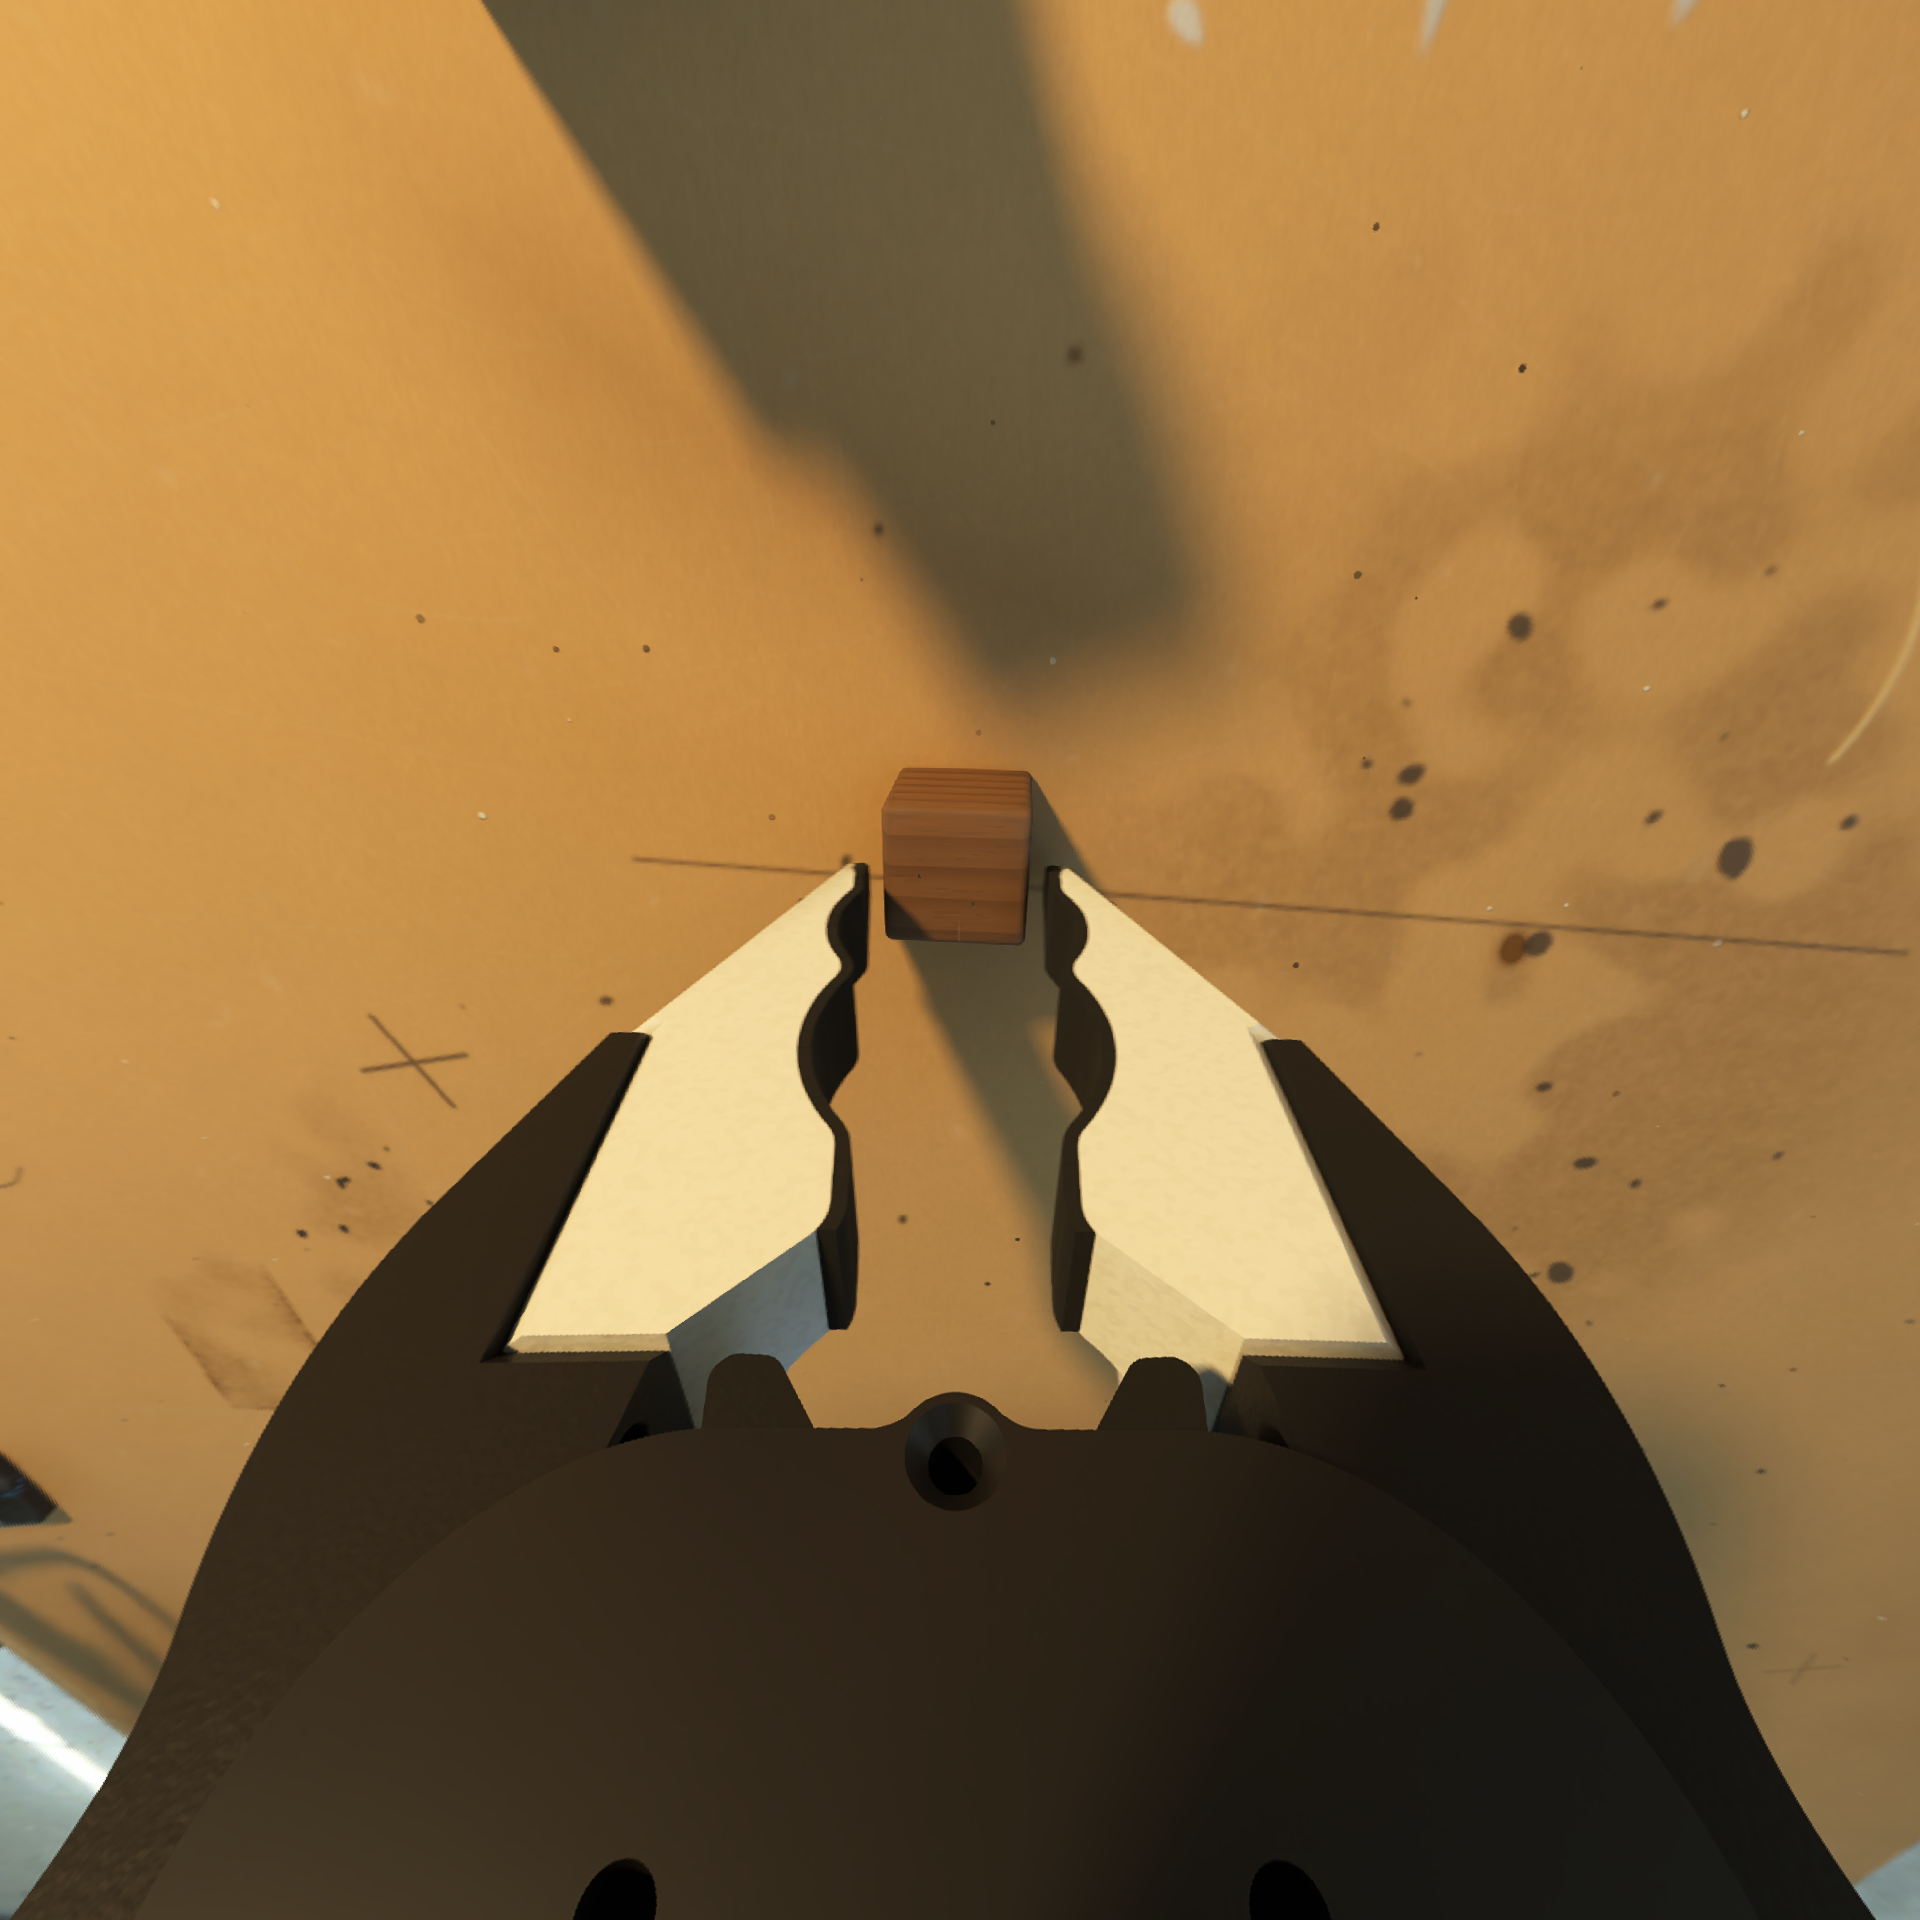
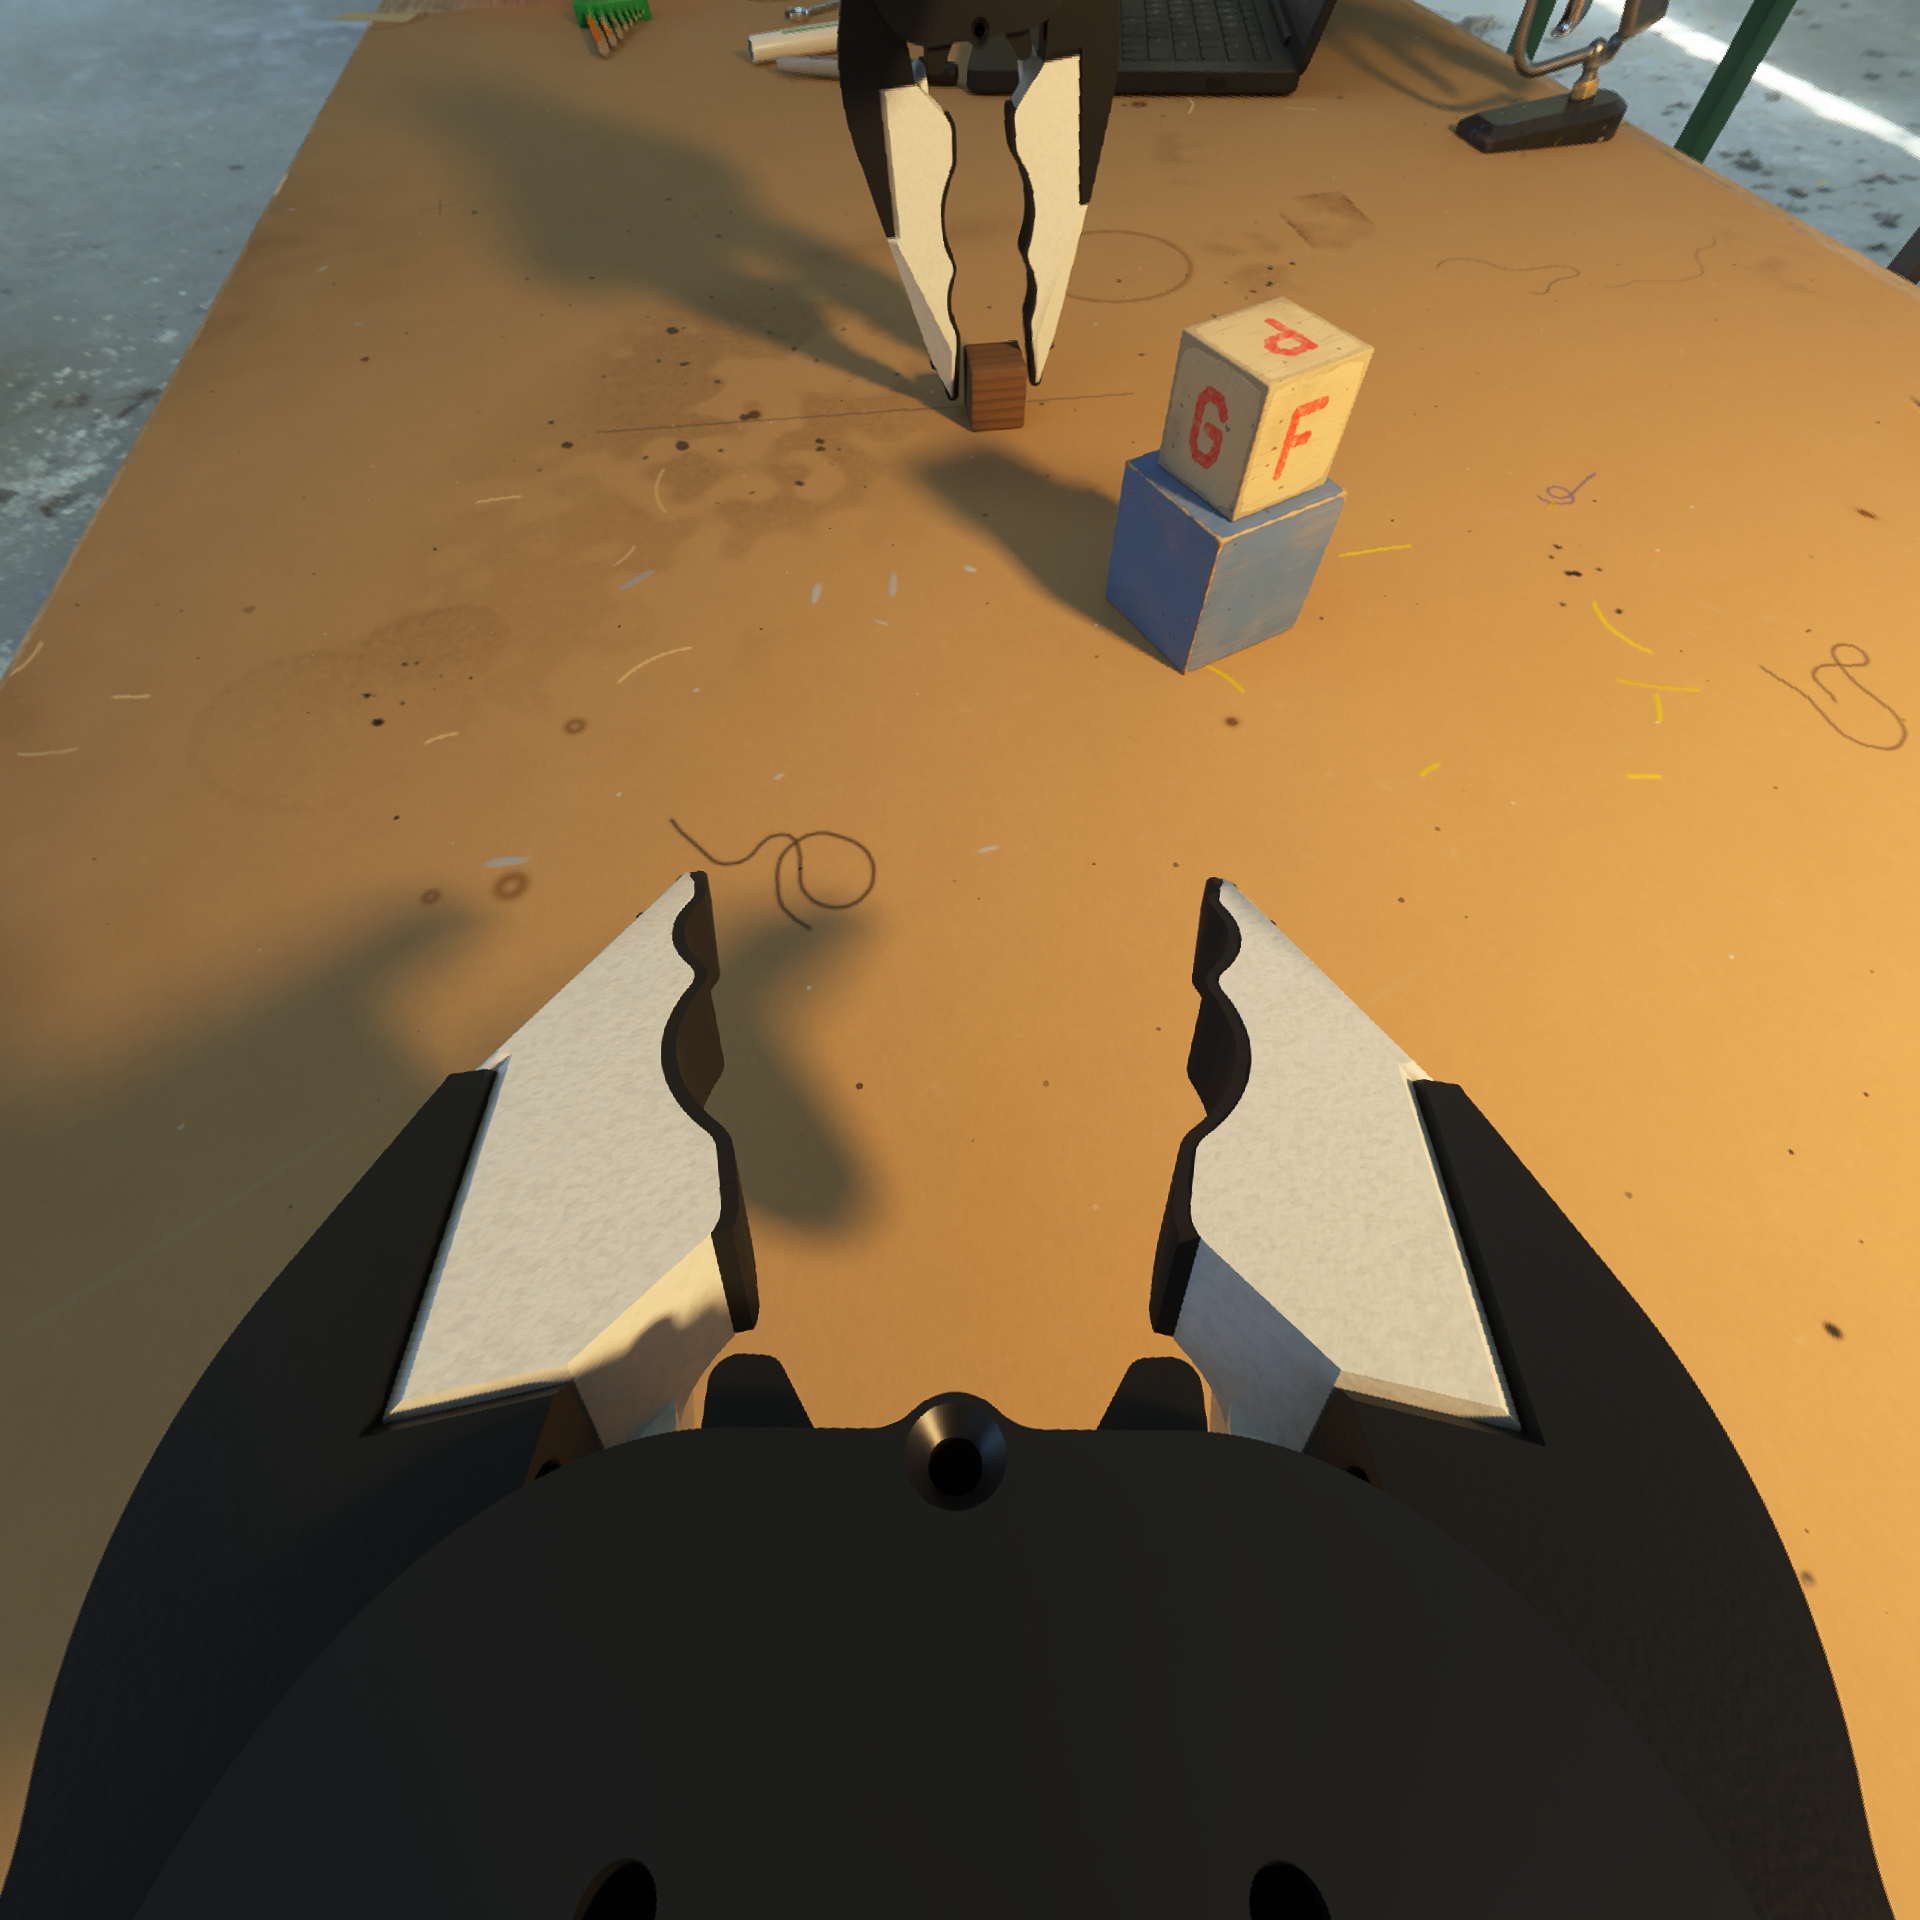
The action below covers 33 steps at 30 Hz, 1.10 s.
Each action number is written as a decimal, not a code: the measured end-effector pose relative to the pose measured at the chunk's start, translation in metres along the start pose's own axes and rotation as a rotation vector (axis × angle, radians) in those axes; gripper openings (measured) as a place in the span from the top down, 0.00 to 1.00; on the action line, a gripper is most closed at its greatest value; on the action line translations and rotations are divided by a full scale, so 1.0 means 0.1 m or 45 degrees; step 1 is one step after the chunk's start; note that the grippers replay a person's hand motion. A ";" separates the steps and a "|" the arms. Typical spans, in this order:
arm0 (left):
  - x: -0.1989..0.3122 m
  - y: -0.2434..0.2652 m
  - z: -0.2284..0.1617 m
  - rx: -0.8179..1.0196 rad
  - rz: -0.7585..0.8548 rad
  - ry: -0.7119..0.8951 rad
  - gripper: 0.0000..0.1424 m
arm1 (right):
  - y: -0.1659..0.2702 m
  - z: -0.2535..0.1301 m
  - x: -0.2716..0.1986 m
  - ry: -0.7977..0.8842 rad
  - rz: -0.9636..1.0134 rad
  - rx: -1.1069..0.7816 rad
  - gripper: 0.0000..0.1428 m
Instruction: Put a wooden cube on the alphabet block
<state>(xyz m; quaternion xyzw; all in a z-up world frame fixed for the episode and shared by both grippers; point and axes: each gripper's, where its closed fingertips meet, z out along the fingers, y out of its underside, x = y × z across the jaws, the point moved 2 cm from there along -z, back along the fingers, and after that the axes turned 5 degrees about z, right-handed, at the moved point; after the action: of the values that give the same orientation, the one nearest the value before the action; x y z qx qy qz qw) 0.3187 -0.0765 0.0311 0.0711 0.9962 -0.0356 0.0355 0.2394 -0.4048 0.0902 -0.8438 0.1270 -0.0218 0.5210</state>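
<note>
Wooden cube sat on the brown tabletop, between the tips of the left gripper. Jaws were spread slightly wider than the cube, a narrow gap showing on each side; contact could not be confirmed. From the right wrist view, the left gripper pointed steeply down over the cube, fingertips at table level. Alphabet block stood atop a blue block, near the cube and to its right in that view. Right gripper hung well apart from both, jaws spread wide, nothing between them.
</note>
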 end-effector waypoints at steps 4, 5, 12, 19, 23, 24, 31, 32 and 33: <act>0.01 -0.02 0.00 0.020 -0.067 0.037 0.81 | 0.00 -0.01 0.00 0.006 -0.002 0.002 0.35; 0.00 -0.03 -0.01 0.026 -0.087 0.039 0.81 | 0.00 -0.02 0.01 0.008 -0.001 0.005 0.35; -0.16 -0.20 -0.29 0.097 -0.311 -0.001 0.81 | 0.03 -0.04 0.01 0.011 0.006 0.010 0.36; -0.33 -0.58 -0.77 0.176 -0.500 -0.070 0.81 | 0.06 -0.05 0.03 0.020 0.016 -0.002 0.36; -0.42 -0.86 -1.03 0.263 -0.583 -0.068 0.81 | 0.07 -0.08 0.02 0.028 0.019 0.013 0.36; -0.44 -0.91 -1.07 0.268 -0.595 -0.069 0.81 | 0.08 -0.09 0.02 0.028 0.021 0.014 0.36; -0.53 -1.23 -1.16 0.231 -0.593 -0.028 0.81 | 0.11 -0.13 0.01 0.029 0.025 0.023 0.36; -0.55 -1.28 -1.14 0.221 -0.590 -0.024 0.81 | 0.11 -0.14 0.01 0.029 0.028 0.026 0.36; -0.56 -1.32 -1.13 0.214 -0.587 -0.018 0.81 | 0.12 -0.15 0.01 0.031 0.030 0.026 0.36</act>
<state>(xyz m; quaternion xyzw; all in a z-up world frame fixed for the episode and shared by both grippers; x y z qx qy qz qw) 0.3475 -0.2057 0.1561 -0.1557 0.9793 -0.1261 0.0274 0.2354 -0.4228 0.0863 -0.8365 0.1430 -0.0273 0.5283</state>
